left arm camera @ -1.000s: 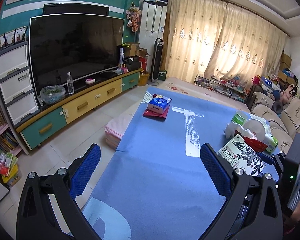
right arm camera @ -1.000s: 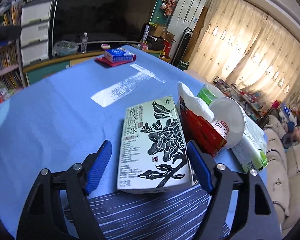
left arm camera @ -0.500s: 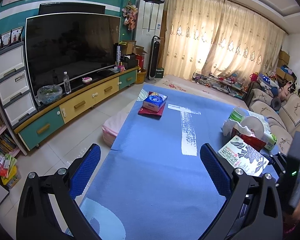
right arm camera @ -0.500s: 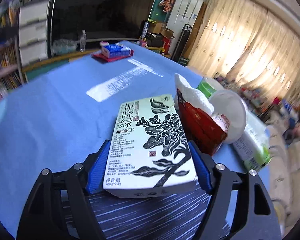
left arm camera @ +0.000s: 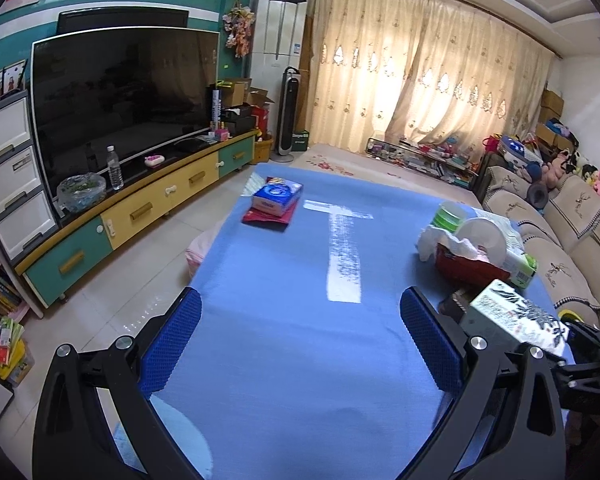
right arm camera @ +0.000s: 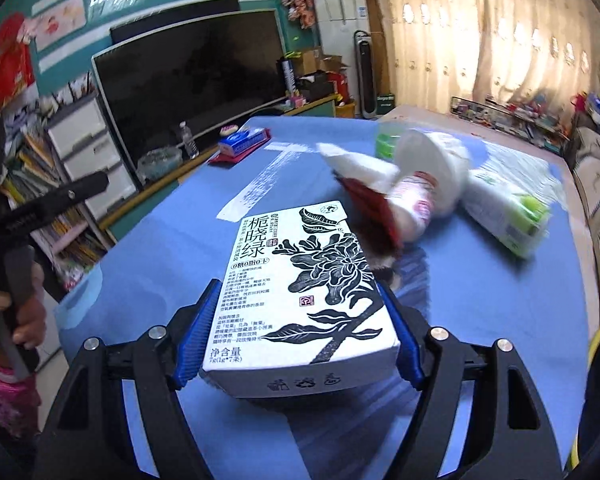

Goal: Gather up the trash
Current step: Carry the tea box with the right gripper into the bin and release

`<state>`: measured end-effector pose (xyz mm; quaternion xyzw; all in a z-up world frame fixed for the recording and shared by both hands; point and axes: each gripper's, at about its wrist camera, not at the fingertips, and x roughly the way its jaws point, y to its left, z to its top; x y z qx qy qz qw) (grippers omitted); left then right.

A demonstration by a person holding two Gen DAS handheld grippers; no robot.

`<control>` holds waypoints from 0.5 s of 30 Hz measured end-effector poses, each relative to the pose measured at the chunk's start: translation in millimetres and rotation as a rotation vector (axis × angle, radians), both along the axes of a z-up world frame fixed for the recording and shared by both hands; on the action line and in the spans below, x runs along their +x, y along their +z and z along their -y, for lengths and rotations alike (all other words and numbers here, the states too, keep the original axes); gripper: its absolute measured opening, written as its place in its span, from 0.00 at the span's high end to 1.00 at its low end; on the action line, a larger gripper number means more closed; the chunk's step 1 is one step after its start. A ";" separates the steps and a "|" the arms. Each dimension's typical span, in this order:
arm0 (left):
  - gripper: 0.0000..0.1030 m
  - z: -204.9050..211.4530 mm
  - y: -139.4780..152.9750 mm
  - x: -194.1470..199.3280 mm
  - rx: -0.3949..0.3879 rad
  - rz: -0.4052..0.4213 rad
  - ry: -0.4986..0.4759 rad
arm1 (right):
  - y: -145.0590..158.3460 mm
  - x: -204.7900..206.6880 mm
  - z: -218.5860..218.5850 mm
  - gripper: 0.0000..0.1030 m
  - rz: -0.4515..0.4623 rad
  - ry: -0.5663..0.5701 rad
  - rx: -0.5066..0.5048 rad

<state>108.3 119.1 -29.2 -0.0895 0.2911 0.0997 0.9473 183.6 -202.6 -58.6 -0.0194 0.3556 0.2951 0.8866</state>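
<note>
R gripper (right arm camera: 300, 320) has its fingers clamped on both long sides of the white tea box (right arm camera: 304, 280) w/ black flower print; the box looks lifted clear of the blue surface (right arm camera: 480, 300), tilted a bit, w/ a shadow under it. L gripper (left arm camera: 300, 344) hangs over bare blue cloth, fingers spread wide, holding nothing. From the left wrist view the box (left arm camera: 512, 316) sits at the right edge, near the sofa side. Progress, as I judge it: early, one piece in hand, no bin or bag visible in either view, so can't tell where it's meant to go. Left on the surface: a cluster just beyond the box, i.e. crumpled white tissue (right arm camera: 360, 168), red wrapper (right arm camera: 372, 208), tipped paper cup (right arm camera: 428, 176), green cups (left arm camera: 450, 216) and a white-green pack (right arm camera: 512, 216), some touching each other, blurred in the right wrist view. At the far end, well apart, a blue tissue pack (left arm camera: 276, 196) lies on a red packet (left arm camera: 270, 216); prob. not trash, but can't say. So most of the pickup is still to do, plus dropping the box off somewhere.
</note>
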 end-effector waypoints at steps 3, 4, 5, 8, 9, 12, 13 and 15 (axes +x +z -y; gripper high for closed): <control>0.05 14.9 0.4 3.9 0.013 -0.003 -0.028 | 5.6 -4.9 29.7 0.31 0.001 -0.060 0.032; 0.05 21.6 0.5 5.7 0.018 -0.004 -0.040 | 7.1 -7.1 40.1 0.31 0.005 -0.082 0.039; 0.05 24.9 0.7 6.7 0.021 -0.005 -0.046 | 8.6 -8.7 52.7 0.31 0.008 -0.109 0.049; 0.05 43.2 1.0 12.1 0.031 -0.012 -0.076 | 9.8 -11.6 91.3 0.31 0.016 -0.198 0.070; 0.05 50.1 1.1 13.7 0.036 -0.015 -0.087 | 8.6 -12.1 102.0 0.31 0.018 -0.225 0.075; 0.05 65.6 3.0 19.7 0.050 -0.019 -0.119 | 5.0 -13.4 138.2 0.31 0.015 -0.319 0.082; 0.05 70.9 3.2 21.4 0.056 -0.020 -0.130 | 3.4 -14.6 149.9 0.31 0.014 -0.350 0.084; 0.05 80.1 3.9 25.4 0.064 -0.023 -0.150 | -1.3 -15.5 179.2 0.31 0.008 -0.426 0.089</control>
